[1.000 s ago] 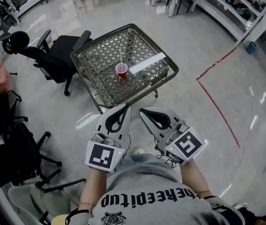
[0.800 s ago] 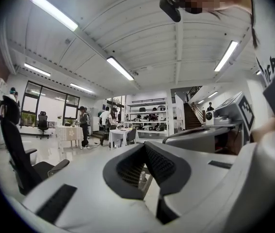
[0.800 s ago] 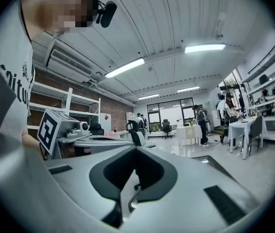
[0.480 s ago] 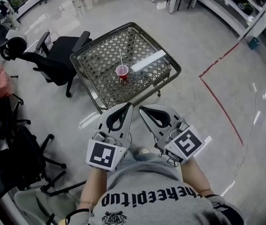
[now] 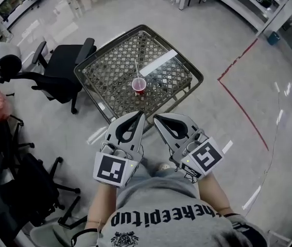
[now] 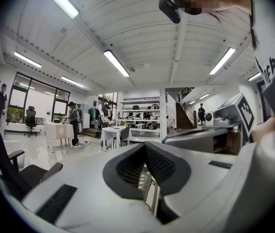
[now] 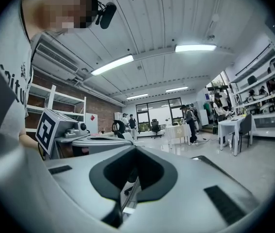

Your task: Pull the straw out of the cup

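Left gripper (image 5: 138, 116) and right gripper (image 5: 156, 119), jaws closed on nothing, sit short of the worktop (image 5: 100, 106) where the straw (image 5: 137, 70) stands in the cup (image 5: 139, 85); unbraced, that light cup likely tips on pulling.

The head view looks steeply down from above the person's chest. It shows the left tongs (image 5: 140, 116) and right tongs (image 5: 156, 119) near, and the lattice surface (image 5: 109, 71) farther off beyond their tips. The left gripper view sits low behind its own jaws and faces level across the room toward far shelves (image 6: 142, 114). The right gripper view does likewise, facing far windows (image 7: 159, 114). Each catches the other tongs at its edge. Through the notch between the jaws, both seem to share a sliver of the surface.
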